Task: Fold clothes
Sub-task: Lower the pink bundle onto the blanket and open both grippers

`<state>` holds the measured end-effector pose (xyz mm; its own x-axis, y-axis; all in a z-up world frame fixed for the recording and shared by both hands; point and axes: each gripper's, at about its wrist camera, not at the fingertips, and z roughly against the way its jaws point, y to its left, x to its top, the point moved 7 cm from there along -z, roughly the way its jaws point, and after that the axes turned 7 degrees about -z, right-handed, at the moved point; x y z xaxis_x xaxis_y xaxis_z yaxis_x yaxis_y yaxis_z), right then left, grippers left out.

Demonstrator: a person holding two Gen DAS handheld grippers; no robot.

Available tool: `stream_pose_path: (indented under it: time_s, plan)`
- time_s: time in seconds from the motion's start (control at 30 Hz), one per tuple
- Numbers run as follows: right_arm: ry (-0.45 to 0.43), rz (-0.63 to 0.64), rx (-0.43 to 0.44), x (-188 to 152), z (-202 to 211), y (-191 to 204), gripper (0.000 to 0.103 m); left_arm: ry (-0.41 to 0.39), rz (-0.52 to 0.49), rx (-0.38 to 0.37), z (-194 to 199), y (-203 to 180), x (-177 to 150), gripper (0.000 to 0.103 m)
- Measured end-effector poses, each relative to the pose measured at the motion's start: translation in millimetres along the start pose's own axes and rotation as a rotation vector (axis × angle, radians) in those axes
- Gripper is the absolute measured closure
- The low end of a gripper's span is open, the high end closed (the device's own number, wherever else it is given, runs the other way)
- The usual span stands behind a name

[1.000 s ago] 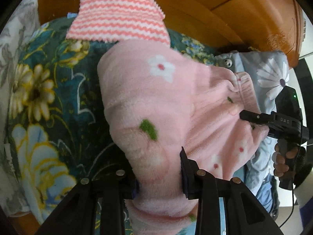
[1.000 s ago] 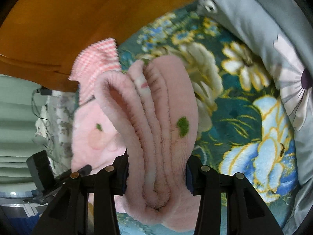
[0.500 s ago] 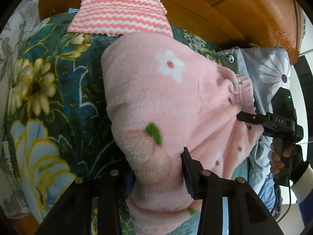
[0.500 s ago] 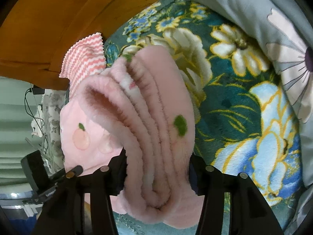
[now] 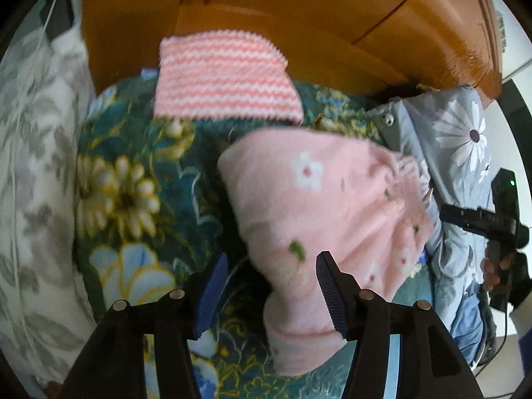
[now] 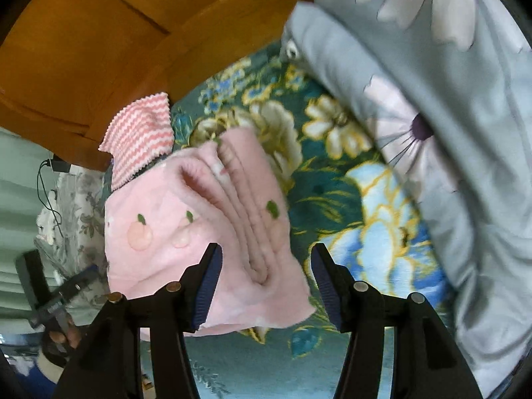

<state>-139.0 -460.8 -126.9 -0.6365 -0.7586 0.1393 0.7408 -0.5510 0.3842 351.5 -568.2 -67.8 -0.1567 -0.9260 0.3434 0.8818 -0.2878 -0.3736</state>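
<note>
**Folded pink fleece lies free on the floral blanket**

The pink fleece garment [image 5: 319,212] lies folded on the dark green floral blanket [image 5: 133,199], its stacked layers showing from the right wrist view. The left gripper [image 5: 271,289] hangs above one end, jaws opening, pads clear of the cloth. The right gripper [image 6: 266,276] likewise stands apart over the other end. A pink-and-white striped cloth [image 5: 222,79] rests beyond, against the wooden headboard [image 5: 299,10]; a grey daisy-print quilt [image 6: 432,99] lies beside.
</note>
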Motion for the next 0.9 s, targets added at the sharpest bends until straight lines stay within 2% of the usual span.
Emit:
stream_pose_path:
  time_s: [0.13,0.23,0.33,0.43,0.67,0.9]
  plan:
    - [-0.047,0.080,0.024,-6,4,35,0.046,-0.022,-0.064,-0.035,-13,-29,24,0.043]
    - [-0.035,0.157,0.046,-18,-10,66,0.046,-0.013,-0.113,-0.024,-31,-42,29,0.043]
    - [-0.015,0.243,-0.014,-30,-28,76,0.046,0.005,-0.157,0.013,-50,-43,29,0.043]
    - [-0.023,0.285,-0.097,-38,-43,66,0.046,0.031,-0.175,0.045,-69,-35,26,0.043]
    - [-0.053,0.184,-0.108,-35,-61,38,0.046,0.058,-0.206,0.058,-97,-29,23,0.043]
    - [-0.076,0.165,-0.113,-37,-54,45,0.046,0.017,-0.182,0.068,-78,-35,23,0.042]
